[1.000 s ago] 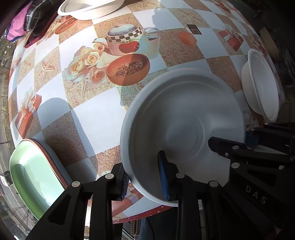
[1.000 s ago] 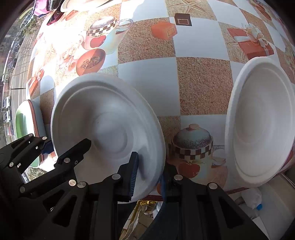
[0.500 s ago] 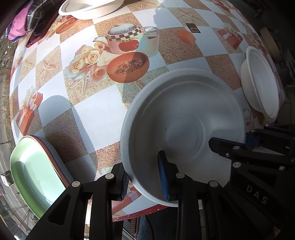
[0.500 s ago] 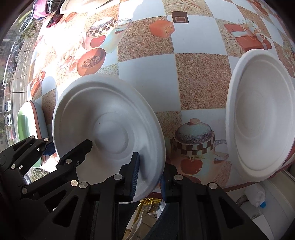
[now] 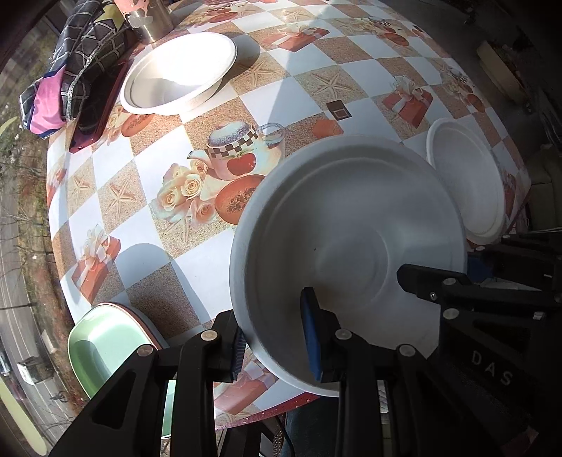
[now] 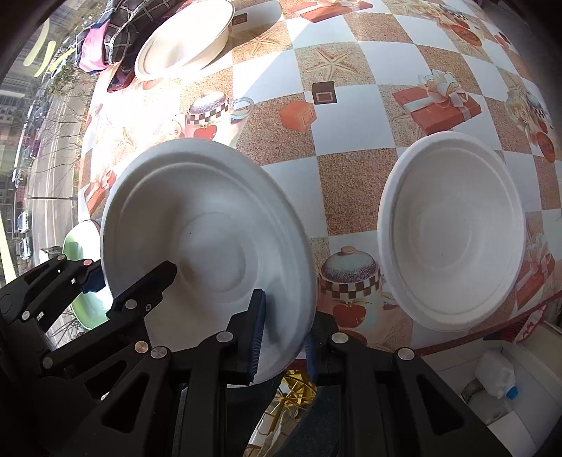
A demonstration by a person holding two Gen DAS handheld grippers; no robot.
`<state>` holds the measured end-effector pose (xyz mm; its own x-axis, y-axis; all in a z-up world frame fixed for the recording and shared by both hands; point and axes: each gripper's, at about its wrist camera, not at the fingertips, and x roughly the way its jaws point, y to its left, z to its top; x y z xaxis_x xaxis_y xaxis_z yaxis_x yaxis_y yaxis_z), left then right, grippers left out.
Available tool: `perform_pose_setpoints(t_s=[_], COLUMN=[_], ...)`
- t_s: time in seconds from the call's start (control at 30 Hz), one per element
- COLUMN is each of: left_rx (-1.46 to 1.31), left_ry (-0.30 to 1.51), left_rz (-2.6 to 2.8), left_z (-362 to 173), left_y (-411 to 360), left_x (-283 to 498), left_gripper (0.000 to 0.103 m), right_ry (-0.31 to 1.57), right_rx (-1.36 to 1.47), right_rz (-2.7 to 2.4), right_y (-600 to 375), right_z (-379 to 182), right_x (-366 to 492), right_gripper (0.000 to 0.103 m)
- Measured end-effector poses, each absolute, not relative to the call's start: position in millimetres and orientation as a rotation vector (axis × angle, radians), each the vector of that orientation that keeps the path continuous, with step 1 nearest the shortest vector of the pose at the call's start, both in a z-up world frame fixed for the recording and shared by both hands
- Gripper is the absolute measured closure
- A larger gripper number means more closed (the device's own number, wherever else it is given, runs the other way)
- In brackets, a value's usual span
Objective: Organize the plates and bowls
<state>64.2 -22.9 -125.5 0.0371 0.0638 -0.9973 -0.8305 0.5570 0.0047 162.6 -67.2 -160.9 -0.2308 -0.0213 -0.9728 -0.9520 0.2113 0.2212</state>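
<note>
A white shallow bowl [image 5: 351,239] hangs above the near edge of the patterned table [image 5: 196,291], held from both sides. My left gripper [image 5: 274,344] is shut on its left rim, one blue pad inside the bowl and one under it. My right gripper [image 6: 282,339] is shut on the bowl's [image 6: 207,246] right rim in the same way. A second white bowl [image 6: 453,232] sits on the table to the right, near the edge. A third white bowl [image 5: 179,73] stands at the far left of the table.
A plaid and pink cloth bundle [image 5: 87,45], a dark red flat case [image 5: 98,105] and a metal cup [image 5: 154,21] lie at the far left corner. A green seat with a red rim [image 5: 102,348] sits below the near left edge. A white jug [image 6: 498,372] stands on the floor.
Both grippers have risen with the bowl between them. The table now looks farther off, and the far bowl, cloth bundle and cup have come fully into view.
</note>
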Motion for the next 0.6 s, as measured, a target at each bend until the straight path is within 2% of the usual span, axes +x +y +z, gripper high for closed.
perform_pose_setpoints(t_s=[0.33, 0.6], left_rx=[-0.573, -0.497], left_ry=[1.344, 1.336], left_rz=[0.644, 0.529], left_z=[-101, -97], left_y=[-21, -33], left_x=[135, 194], left_gripper=[0.072, 0.072], right_ry=[1.487, 1.518], right_rx=[-0.771, -0.635], right_rz=[1.051, 0.917], right_y=[-93, -123], right_z=[-125, -124], right_x=[225, 271], right_gripper=[0.082, 0.082])
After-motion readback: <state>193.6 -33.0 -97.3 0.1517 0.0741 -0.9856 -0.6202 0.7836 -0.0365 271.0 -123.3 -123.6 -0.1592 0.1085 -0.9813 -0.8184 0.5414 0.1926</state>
